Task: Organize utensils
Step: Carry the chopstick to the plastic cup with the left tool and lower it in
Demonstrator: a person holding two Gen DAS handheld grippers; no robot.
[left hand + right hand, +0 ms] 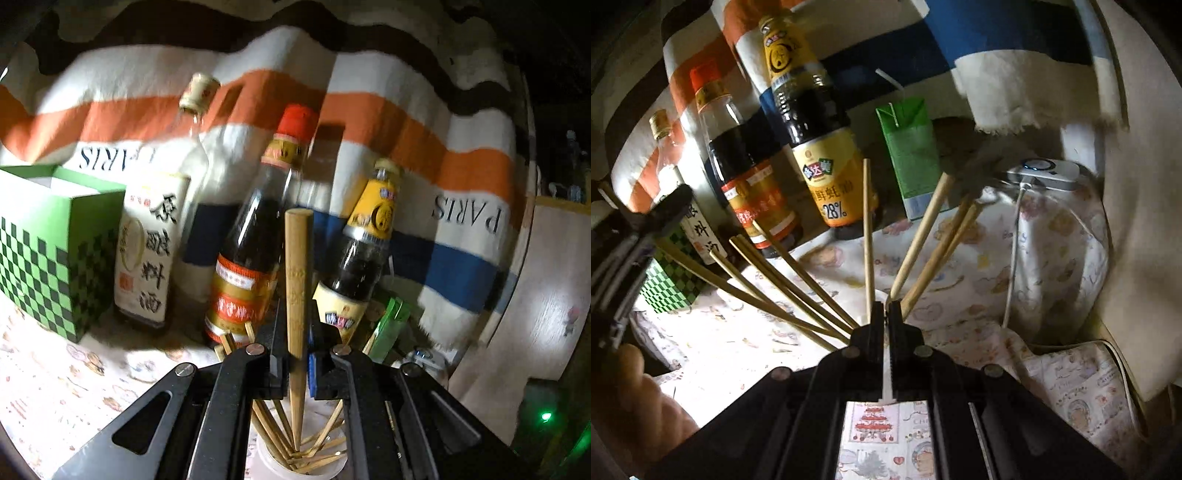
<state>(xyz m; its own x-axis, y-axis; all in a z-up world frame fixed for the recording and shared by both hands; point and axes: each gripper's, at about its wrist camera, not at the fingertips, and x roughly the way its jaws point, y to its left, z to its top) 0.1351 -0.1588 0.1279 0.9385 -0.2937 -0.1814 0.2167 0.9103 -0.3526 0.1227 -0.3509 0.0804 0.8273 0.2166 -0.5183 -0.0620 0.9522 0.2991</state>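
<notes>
The left gripper (298, 350) pointed steeply down over a white cup (275, 466) on the patterned cloth (55, 387), clenched on one upright chopstick (298, 280) whose tip sat among the other chopsticks (317, 446) fanned inside. The right gripper (885, 314) angled down at the cup's rim, jaws pinched nearly together; whether it gripped the rim could not be told.

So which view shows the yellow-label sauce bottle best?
The right wrist view: the yellow-label sauce bottle shows cap to base, label sharp, with 28% readable. The left wrist view shows it blurred, its base hidden behind the left gripper.
</notes>
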